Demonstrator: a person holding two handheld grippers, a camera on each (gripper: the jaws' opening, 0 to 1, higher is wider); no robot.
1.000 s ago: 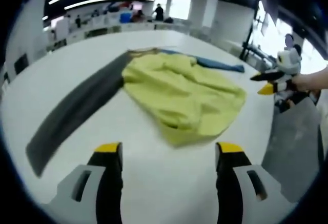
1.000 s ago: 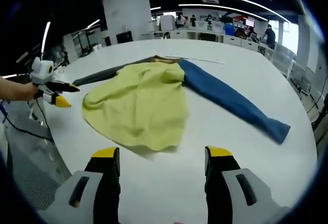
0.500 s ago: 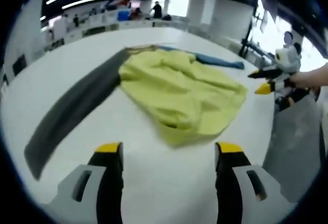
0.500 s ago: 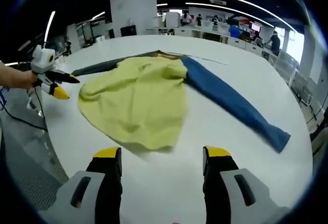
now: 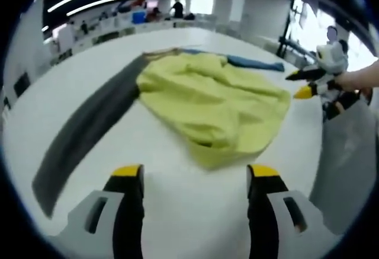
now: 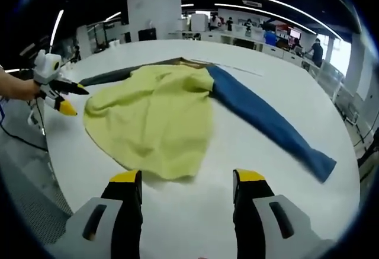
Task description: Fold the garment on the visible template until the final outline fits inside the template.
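Note:
A garment lies spread on the white table (image 5: 177, 211): a yellow-green body (image 5: 213, 108) (image 6: 154, 120), a dark grey sleeve (image 5: 83, 134) (image 6: 106, 76) and a blue sleeve (image 6: 266, 122) (image 5: 254, 64). My left gripper (image 5: 194, 176) hangs open just short of the body's rumpled near hem. My right gripper (image 6: 186, 182) is open too, just short of the hem on its side. Neither holds anything. The right gripper (image 5: 314, 81) comes into the left gripper view from the right, beyond the hem. The left gripper (image 6: 56, 90) comes into the right gripper view from the left. I see no template outline.
The table's rounded edge (image 6: 65, 176) runs close beside the garment, with grey floor (image 5: 346, 158) beyond. A white pillar (image 6: 151, 7) and desks with people stand far behind. A thin pale strip (image 6: 231, 68) lies on the table past the collar.
Both views have shifted slightly with my hands. In the right gripper view the hem is now a little closer to my fingertips. The garment itself lies as before.

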